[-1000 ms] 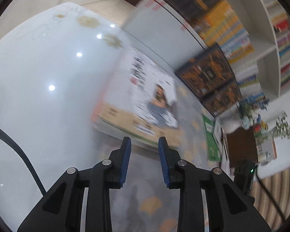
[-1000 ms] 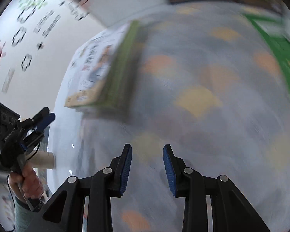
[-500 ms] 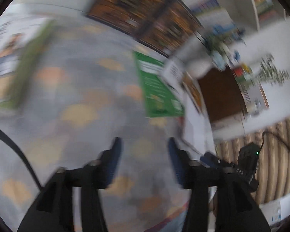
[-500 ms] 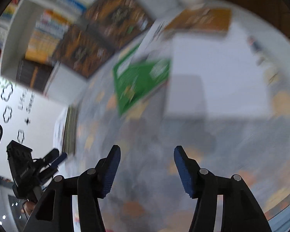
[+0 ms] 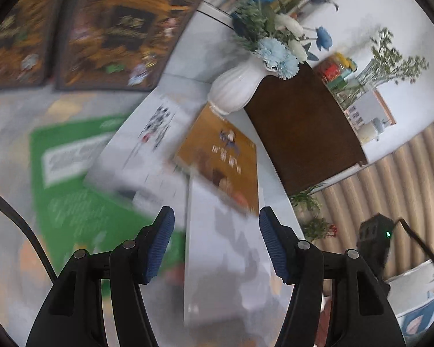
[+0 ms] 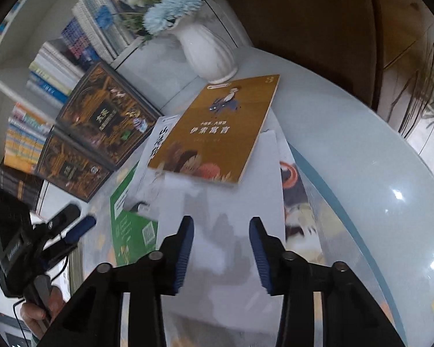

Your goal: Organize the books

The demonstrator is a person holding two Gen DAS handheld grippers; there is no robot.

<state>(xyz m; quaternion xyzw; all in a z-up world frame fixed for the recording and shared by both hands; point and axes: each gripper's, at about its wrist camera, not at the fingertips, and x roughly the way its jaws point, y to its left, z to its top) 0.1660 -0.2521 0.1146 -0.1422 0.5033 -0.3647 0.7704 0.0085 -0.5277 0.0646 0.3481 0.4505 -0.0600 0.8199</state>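
Both wrist cams angled down over table, close; both catch orange book point(image 5: 220, 156) point(image 6: 217, 133) and white vase point(image 5: 237, 86) point(image 6: 208, 52).

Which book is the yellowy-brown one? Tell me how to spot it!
Find the white ribbed vase holding blue and white flowers at the back of the table. The golden-brown book lies flat right in front of the vase, on top of the other books. Unlike the green book and the white one, it shows a small figure riding an animal.

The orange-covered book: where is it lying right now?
In the right wrist view the orange-covered book lies flat at centre frame, on top of overlapping books, just in front of the white vase and beyond the empty right gripper.
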